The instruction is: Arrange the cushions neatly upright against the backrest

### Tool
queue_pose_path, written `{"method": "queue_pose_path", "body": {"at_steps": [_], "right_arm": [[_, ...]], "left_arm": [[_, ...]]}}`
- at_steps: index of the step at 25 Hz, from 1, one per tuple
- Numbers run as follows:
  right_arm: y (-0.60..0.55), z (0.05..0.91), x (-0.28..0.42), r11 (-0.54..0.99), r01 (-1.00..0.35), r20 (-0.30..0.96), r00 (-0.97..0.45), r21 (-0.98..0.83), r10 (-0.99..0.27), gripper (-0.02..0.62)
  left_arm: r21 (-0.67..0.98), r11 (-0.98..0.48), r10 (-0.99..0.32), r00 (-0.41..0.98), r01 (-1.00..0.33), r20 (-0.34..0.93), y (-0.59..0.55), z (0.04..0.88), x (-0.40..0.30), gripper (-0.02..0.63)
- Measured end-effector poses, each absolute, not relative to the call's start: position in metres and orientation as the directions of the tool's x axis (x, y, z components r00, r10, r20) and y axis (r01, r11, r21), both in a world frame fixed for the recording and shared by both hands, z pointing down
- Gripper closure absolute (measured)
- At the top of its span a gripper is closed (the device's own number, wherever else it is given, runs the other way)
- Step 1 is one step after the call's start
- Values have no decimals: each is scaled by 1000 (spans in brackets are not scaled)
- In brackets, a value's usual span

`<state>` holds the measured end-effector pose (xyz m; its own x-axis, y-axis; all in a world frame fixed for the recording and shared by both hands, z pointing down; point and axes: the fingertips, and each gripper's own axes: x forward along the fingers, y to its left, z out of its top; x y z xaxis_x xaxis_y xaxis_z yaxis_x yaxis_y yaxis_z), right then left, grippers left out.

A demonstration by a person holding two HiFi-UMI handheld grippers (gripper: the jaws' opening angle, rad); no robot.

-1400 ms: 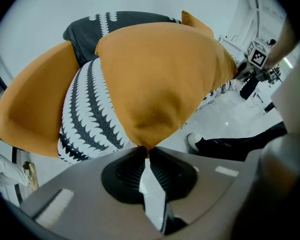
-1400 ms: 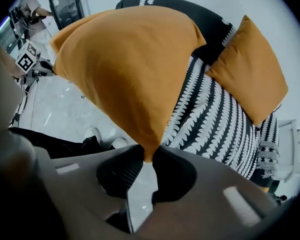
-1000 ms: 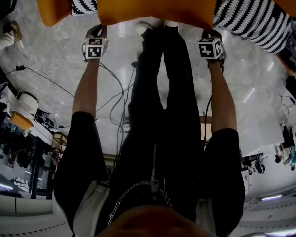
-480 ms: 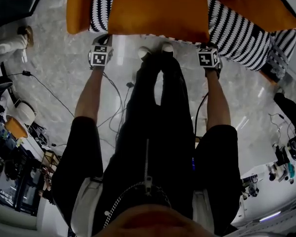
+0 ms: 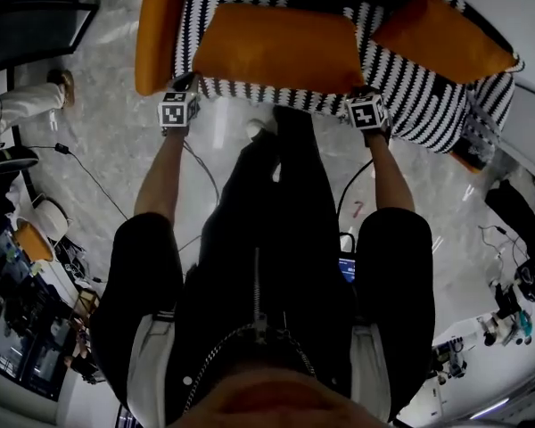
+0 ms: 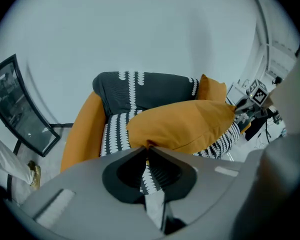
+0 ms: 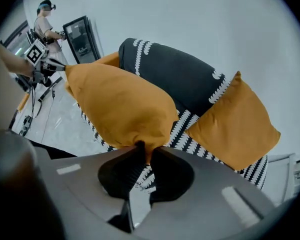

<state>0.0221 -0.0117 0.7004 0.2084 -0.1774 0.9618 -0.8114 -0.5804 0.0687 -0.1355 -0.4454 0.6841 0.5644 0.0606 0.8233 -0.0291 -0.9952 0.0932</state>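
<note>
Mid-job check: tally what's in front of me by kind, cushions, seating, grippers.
Orange cushions: 2 (held cushion, other cushion)
Striped armchair: 1
Grippers: 2 (left gripper, right gripper)
Total: 5

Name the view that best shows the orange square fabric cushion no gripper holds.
Right gripper view: the free orange square fabric cushion shows whole, beside the dark backrest. Head view shows it foreshortened from above; left gripper view, only a corner behind the held orange cushion.

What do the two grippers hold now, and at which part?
Both hold one orange cushion: left gripper pinches one near corner, right gripper the other.
</note>
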Motion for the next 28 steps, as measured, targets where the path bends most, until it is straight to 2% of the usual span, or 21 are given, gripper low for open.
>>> {"method": "queue_pose_path", "body": {"at_steps": [7,14,18,21,28], "right_arm": [[-16,680,62,-530,-847,963,120,-28,-243,561],[-46,657,129,-562,-825,941,149,-51,-304,561],[-72,647,153,-620,-781,937,151,-83,-316,560],[-84,642,186,-695,-714,926,201,-86,-321,560],[-96,640,250,-776,-623,918,245,-97,-312,558]], "left_arm": [[104,-990,27,599,-95,800,-447,647,-75,580],[111,-988,14,670,-103,742,-480,599,1,586],[111,-988,9,675,-108,737,-512,585,30,594],[139,-988,62,660,-65,748,-523,590,59,595],[169,-986,118,707,-2,698,-530,577,159,597]]}}
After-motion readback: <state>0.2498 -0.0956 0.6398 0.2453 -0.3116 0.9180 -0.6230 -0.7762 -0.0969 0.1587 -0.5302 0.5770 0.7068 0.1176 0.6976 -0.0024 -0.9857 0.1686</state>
